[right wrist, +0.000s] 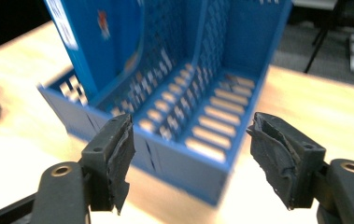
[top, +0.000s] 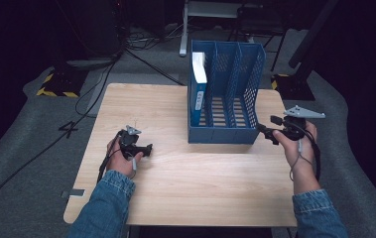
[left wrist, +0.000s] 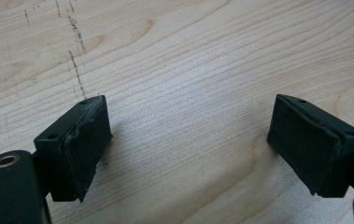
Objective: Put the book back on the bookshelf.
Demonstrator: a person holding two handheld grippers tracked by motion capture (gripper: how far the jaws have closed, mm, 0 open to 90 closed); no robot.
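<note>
A blue file rack with three slots stands upright at the back right of the wooden table. A blue and white book stands in its left slot. My left gripper rests low over the table's left half, well apart from the rack. Its jaws are open, with bare wood between them. My right gripper is just right of the rack's front right corner, pointing left at it. In the right gripper view the gripper stands open, the rack and book lying beyond its fingertips.
Grey floor surrounds the table, with black cables trailing at the left. A yellow and black striped stand base sits at the back left, and a dark stand base sits close to the table's back right corner. Bare wood stretches in front of the rack.
</note>
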